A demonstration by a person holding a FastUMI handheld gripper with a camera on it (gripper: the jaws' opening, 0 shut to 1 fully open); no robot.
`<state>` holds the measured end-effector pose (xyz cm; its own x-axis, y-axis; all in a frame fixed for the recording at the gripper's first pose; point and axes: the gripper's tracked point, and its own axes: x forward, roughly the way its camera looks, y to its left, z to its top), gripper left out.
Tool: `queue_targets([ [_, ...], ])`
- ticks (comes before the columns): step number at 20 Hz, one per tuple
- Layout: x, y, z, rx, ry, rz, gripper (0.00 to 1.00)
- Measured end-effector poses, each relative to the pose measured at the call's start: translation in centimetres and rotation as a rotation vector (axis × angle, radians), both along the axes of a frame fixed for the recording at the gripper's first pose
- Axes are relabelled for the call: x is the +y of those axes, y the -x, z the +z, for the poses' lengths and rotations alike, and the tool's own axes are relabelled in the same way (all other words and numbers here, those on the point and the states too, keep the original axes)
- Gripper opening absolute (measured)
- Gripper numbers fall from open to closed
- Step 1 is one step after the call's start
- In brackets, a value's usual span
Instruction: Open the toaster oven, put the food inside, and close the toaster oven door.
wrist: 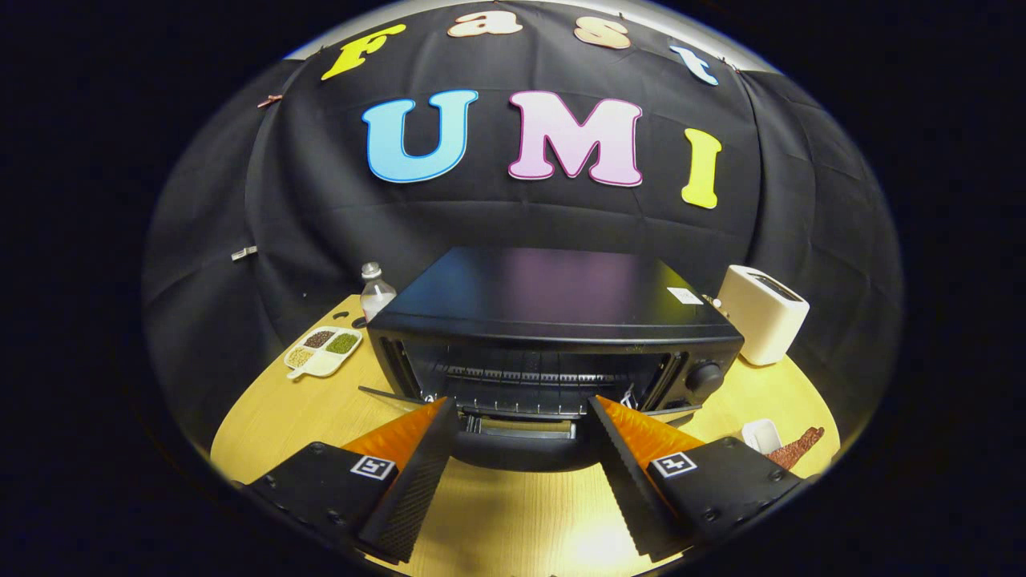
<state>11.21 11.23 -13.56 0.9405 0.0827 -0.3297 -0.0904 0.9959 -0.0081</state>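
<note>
The gripper [521,425] hangs low in the frame with its fingers spread wide and nothing between them but the dropped door [521,449] of the oven [553,320]. The door lies folded down just ahead of the fingertips, at centre, and the cavity with its wire rack [529,375] stands open behind it. So the opening step looks done; the food is not in hand.

What may be the food, a dark reddish strip [795,449], lies at lower right beside a small white cup [761,435], past the right finger. I cannot tell for certain what it is.

The risks, as I judge them: both fingertips sit close over the door's front edge, so a downward or forward push could lever the door or shove the oven back. Swinging right toward the strip, the right finger could clip the door corner, the knob [705,377] or the cup.

Open room is the bare table [513,521] in the lower middle, under and behind the fingers, and at left centre before the divided dish [323,353] and bottle [375,290]. The white toaster [765,312] crowds the right side, and the table's edge curves close behind the strip.
</note>
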Motion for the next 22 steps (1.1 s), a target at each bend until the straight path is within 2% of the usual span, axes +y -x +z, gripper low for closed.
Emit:
queue_targets([
  [4, 0.0, 2.4, -1.9, 0.037, 0.017, 0.01, 0.99],
  [8, 0.1, 5.5, -6.5, 0.138, 0.074, 0.037, 1.0],
  [13, 0.5, 8.4, -13.3, 0.35, -0.012, 0.045, 1.0],
  [19, -0.1, 9.0, -9.6, 0.245, 0.02, 0.077, 1.0],
  [22, -2.1, 9.3, -7.0, 0.212, 0.013, 0.064, 0.99],
])
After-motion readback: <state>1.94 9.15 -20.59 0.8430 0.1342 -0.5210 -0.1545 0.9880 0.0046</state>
